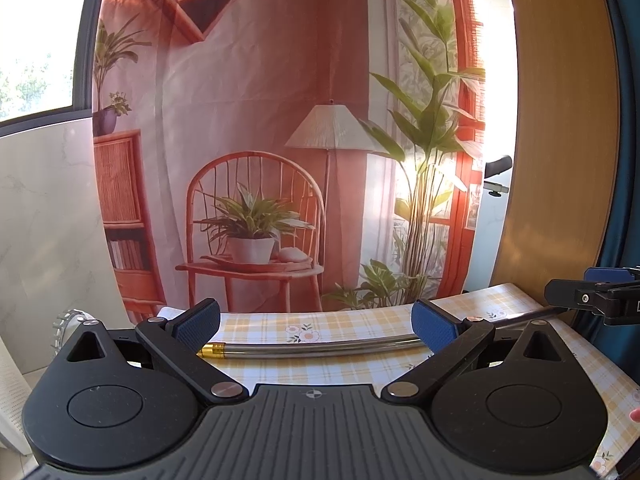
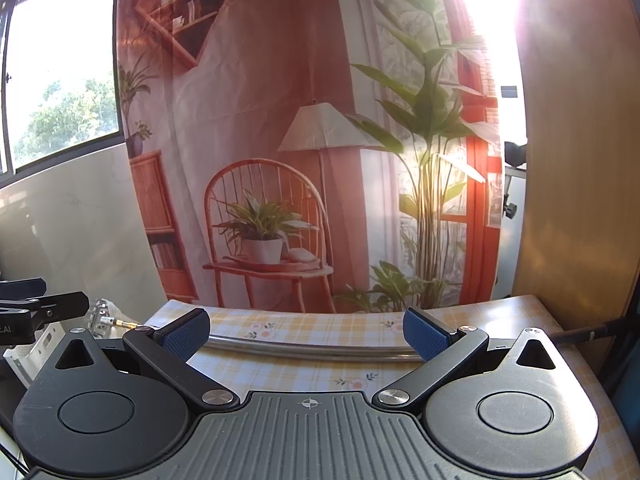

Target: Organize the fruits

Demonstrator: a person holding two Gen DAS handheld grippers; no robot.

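With both grippers, left gripper (image 1: 316,326) and right gripper (image 2: 306,334), spread wide and empty, no fruit visible; risk of snagging metal rod (image 1: 320,349) on checked tablecloth (image 1: 360,372).

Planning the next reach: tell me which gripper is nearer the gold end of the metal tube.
Left. The gold end lies just beside the left gripper, at its left finger; the right gripper sits further along the tube, with that end well off to its left.

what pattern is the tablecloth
Yellow and white plaid with small flower prints; the tablecloth shows best in the left wrist view.
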